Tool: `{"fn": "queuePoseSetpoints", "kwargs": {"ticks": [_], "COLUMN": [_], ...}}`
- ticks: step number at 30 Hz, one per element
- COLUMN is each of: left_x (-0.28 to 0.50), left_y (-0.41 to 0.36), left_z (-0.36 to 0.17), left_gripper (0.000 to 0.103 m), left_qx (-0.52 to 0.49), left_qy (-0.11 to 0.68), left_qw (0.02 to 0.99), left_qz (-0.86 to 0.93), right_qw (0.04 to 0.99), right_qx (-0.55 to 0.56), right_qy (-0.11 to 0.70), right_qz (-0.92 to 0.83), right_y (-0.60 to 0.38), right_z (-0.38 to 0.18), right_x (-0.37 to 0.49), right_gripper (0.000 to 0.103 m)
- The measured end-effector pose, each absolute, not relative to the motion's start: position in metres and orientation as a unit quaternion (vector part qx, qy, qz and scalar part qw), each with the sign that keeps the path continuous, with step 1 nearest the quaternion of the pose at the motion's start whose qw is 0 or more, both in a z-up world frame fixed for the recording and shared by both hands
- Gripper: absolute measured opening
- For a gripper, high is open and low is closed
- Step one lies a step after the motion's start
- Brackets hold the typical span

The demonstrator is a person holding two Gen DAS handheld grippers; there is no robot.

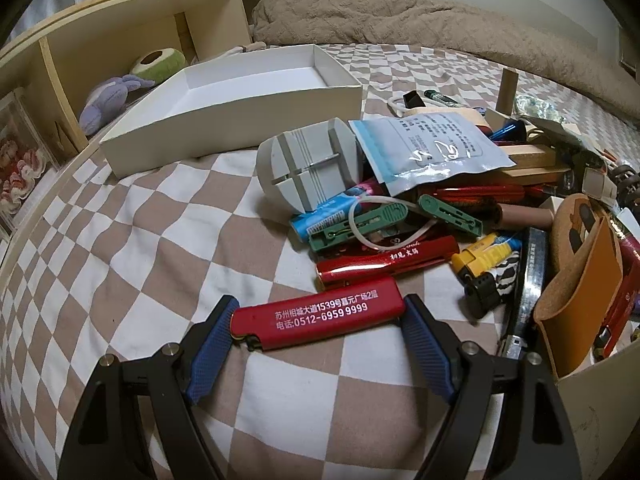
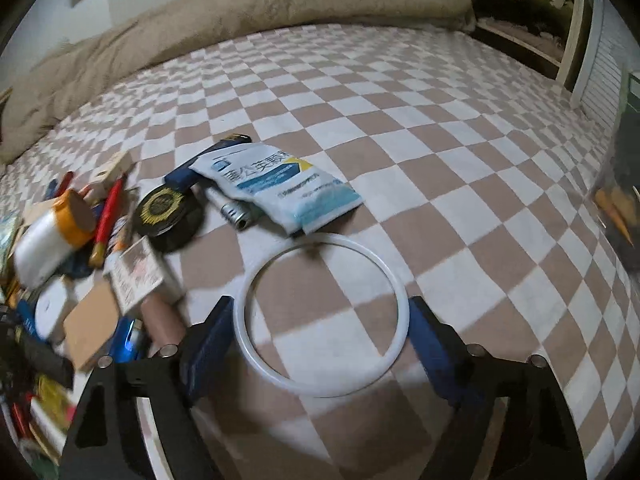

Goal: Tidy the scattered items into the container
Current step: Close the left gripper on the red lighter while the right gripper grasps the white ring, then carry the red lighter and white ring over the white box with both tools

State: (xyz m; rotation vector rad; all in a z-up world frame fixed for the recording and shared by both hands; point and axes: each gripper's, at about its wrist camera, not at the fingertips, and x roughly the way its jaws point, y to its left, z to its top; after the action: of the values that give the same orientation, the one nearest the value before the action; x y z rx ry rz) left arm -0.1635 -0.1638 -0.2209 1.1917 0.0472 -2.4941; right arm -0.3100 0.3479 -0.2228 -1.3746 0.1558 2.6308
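Observation:
A white open box (image 1: 248, 108) stands empty on the checked bedspread, far left of the pile. My left gripper (image 1: 318, 330) has its jaws wide, one at each end of a red pocket tool with white print (image 1: 316, 318) lying on the bed; whether the pads press it I cannot tell. My right gripper (image 2: 320, 330) is open around a white ring (image 2: 324, 320) lying flat on the bed. A heap of scattered items lies at the right in the left wrist view: a grey round block (image 1: 308, 168), a foil pouch (image 1: 428, 148), green clips (image 1: 360, 224), a red case (image 1: 388, 258).
A beige blanket (image 1: 400, 12) is bunched along the far side of the bed. A wooden shelf (image 1: 100, 56) with plush toys stands left. A cardboard box edge (image 1: 592, 408) sits at the lower right. In the right wrist view a blue-white pouch (image 2: 276, 184), black tape roll (image 2: 168, 212) and more clutter lie left.

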Motion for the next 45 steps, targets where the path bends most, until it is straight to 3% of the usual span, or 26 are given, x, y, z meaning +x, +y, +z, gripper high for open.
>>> {"fn": "queuePoseSetpoints", "kwargs": {"ticks": [14, 27, 45], "left_x": [-0.16, -0.13, -0.111], "left_y": [-0.169, -0.184, -0.15], "left_z": [-0.217, -0.2, -0.139], "left_gripper": [0.082, 0.082, 0.082], "left_qx": [0.417, 0.395, 0.351], "left_qy": [0.026, 0.099, 0.072], "left_qw": [0.186, 0.192, 0.171], "left_qz": [-0.889, -0.893, -0.918], "right_qw": [0.042, 0.018, -0.001], "right_qx": [-0.437, -0.433, -0.4], "right_qy": [0.072, 0.107, 0.157], "right_qz": [0.895, 0.895, 0.903], "right_y": [0.343, 0.36, 0.37], "right_z": [-0.22, -0.215, -0.174], "right_x": [-0.248, -0.2, -0.175], "right_gripper": [0.084, 0.084, 0.084]}}
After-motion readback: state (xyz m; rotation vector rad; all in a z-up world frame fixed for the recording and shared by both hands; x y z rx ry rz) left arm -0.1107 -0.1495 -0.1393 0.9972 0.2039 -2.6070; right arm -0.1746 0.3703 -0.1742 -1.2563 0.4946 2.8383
